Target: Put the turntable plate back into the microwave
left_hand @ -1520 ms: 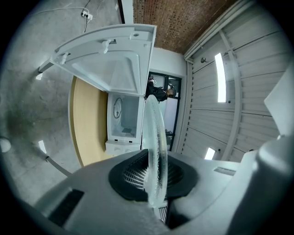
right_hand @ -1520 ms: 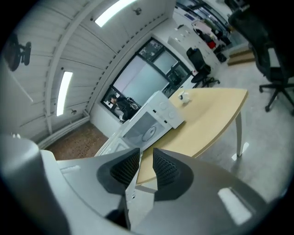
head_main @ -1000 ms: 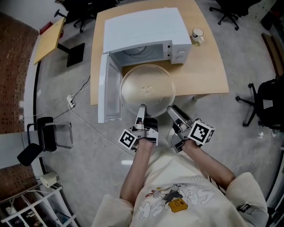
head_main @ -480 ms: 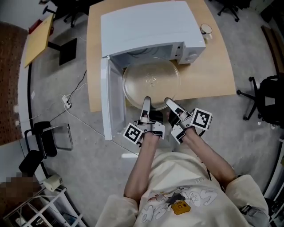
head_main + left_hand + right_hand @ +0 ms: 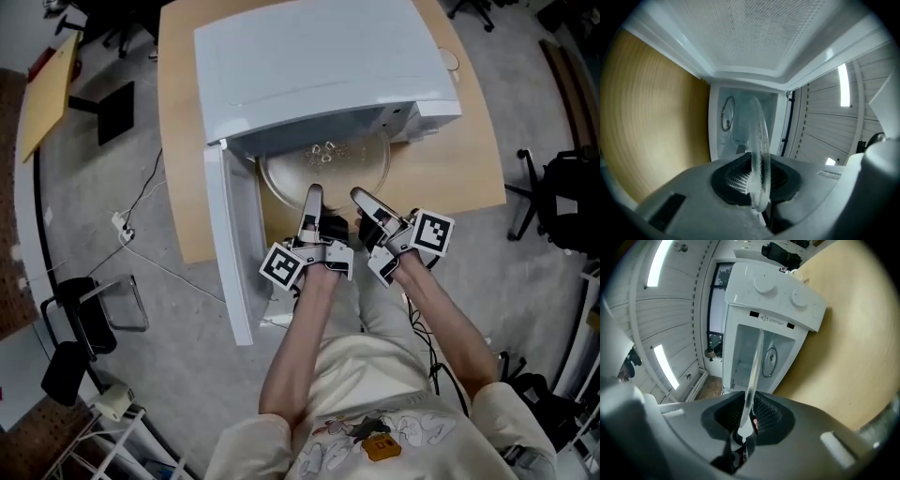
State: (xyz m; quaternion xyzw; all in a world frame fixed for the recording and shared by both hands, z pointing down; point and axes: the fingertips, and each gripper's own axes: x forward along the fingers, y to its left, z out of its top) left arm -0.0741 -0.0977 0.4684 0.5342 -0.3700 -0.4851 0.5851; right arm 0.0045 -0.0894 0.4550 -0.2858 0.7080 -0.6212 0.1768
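The clear glass turntable plate (image 5: 328, 173) is held level, its far half inside the open white microwave (image 5: 309, 66) on the wooden table (image 5: 450, 169). My left gripper (image 5: 312, 197) is shut on the plate's near rim, which stands edge-on between its pads in the left gripper view (image 5: 759, 140). My right gripper (image 5: 360, 197) holds the rim just to the right. Its jaws are closing, and the rim (image 5: 753, 376) is pinched between the dark pads. Ahead of both lies the white cavity (image 5: 740, 122). The microwave's knobs (image 5: 778, 289) show in the right gripper view.
The microwave door (image 5: 230, 244) hangs open to the left, past the table's front edge. A mug (image 5: 453, 61) peeks out behind the microwave's right corner. Office chairs stand at the right (image 5: 562, 206) and lower left (image 5: 84, 319). A cable (image 5: 141, 253) runs over the floor.
Both grippers have carried the plate forward from in front of the microwave until its far half is in the cavity. The right jaws have closed onto the rim.
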